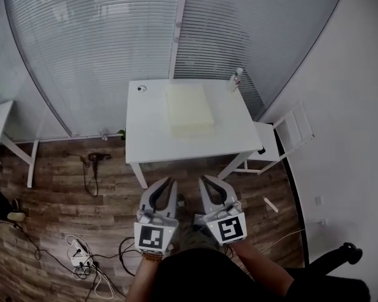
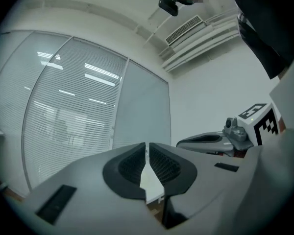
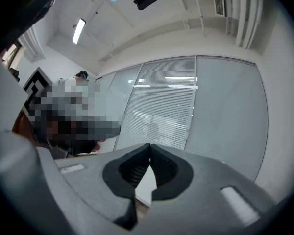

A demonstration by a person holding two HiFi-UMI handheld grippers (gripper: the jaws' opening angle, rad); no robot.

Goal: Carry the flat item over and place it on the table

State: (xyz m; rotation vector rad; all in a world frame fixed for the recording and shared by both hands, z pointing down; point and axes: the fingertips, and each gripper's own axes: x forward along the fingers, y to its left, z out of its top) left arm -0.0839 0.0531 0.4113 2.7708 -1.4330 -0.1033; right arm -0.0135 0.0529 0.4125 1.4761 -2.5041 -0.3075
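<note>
Head view: the flat item point(image 1: 189, 109) lies on the white worktop point(image 1: 148, 137), nearer its far edge. My left gripper point(image 1: 169, 182) and right gripper point(image 1: 205, 180) hover short of the near edge (side by side). Left gripper view: jaws together, empty. Right gripper view: jaws together, empty too.

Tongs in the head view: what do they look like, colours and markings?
Both the left tongs and right tongs are grey curved shells with black ribbed pads. Each carries a cube with black-and-white square markers. The person wears a dark top.
</note>
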